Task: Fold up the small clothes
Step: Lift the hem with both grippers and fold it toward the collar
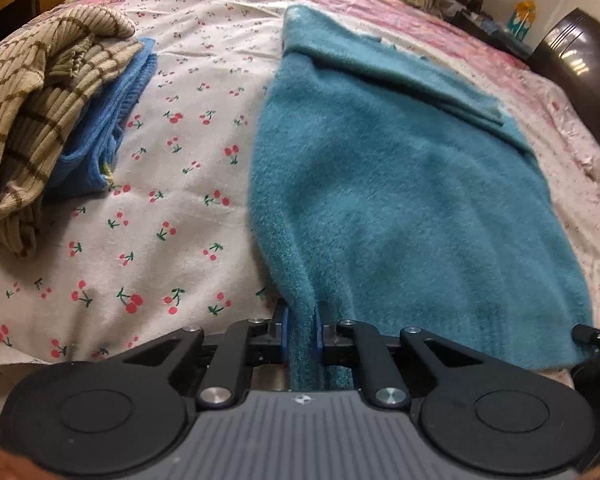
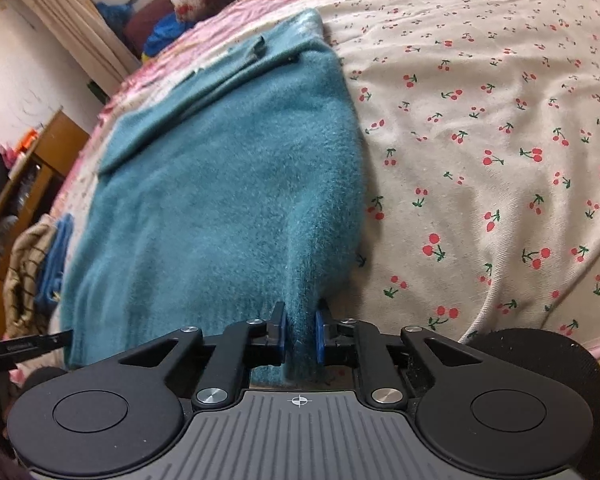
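The sweater's point(image 1: 380, 184) near hem is pinched by both tongs, left point(image 1: 300, 326) and right point(image 2: 300, 330); it should be carried evenly toward twelve o'clock.

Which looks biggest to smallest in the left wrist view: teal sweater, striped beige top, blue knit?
1. teal sweater, largest, though it lies nearest the camera.
2. striped beige top.
3. blue knit, smallest showing; the striped top partly covers it, so its real size is unsure.
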